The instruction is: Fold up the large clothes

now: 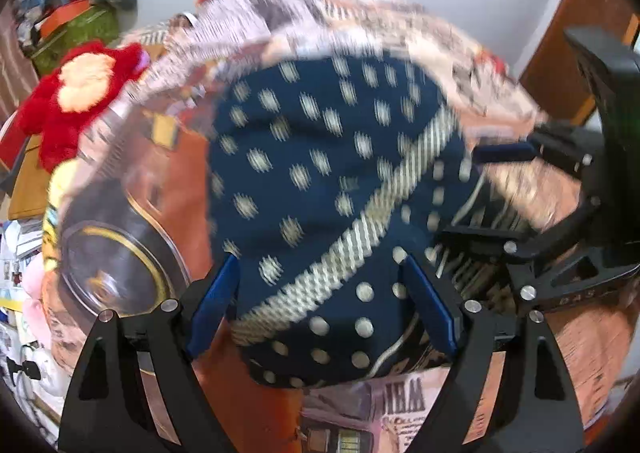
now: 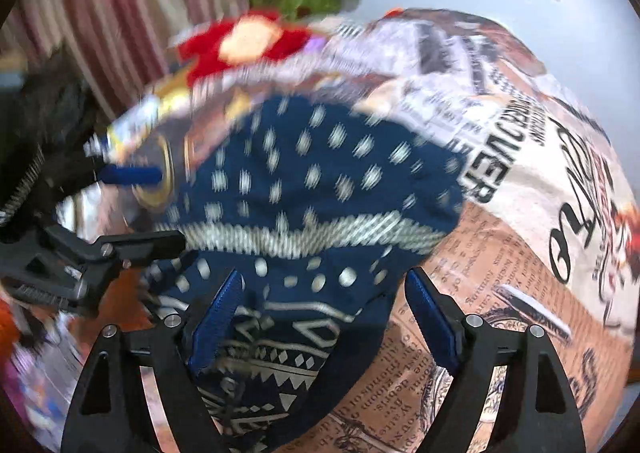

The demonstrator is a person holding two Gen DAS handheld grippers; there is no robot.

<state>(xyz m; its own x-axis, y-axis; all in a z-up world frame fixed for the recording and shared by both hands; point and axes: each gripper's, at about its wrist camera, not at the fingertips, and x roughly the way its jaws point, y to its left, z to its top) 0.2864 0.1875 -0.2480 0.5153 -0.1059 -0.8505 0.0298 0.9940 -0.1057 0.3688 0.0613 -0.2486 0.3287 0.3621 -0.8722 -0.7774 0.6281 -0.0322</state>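
Note:
A navy garment [image 1: 320, 173] with pale dots and a striped band lies folded in a heap on the newspaper-print bedsheet [image 1: 400, 397]. My left gripper [image 1: 322, 309] hovers over its near end, blue pads wide apart and pressing on nothing. At the right edge of that view, my right gripper [image 1: 492, 197] is open beside the cloth. In the right wrist view the same garment [image 2: 320, 189] fills the middle. The right gripper [image 2: 326, 313] stands open above its patterned hem. The left gripper [image 2: 136, 209] is open at the left. Both views are blurred.
A red plush toy [image 1: 80, 93] [image 2: 248, 41] lies at the far side of the bed, with a green and orange pile [image 1: 76, 29] behind it. A striped curtain [image 2: 100, 13] hangs on the left, and a wooden door [image 1: 580, 33] stands on the right. The printed bedsheet [image 2: 520, 213] spreads to the right.

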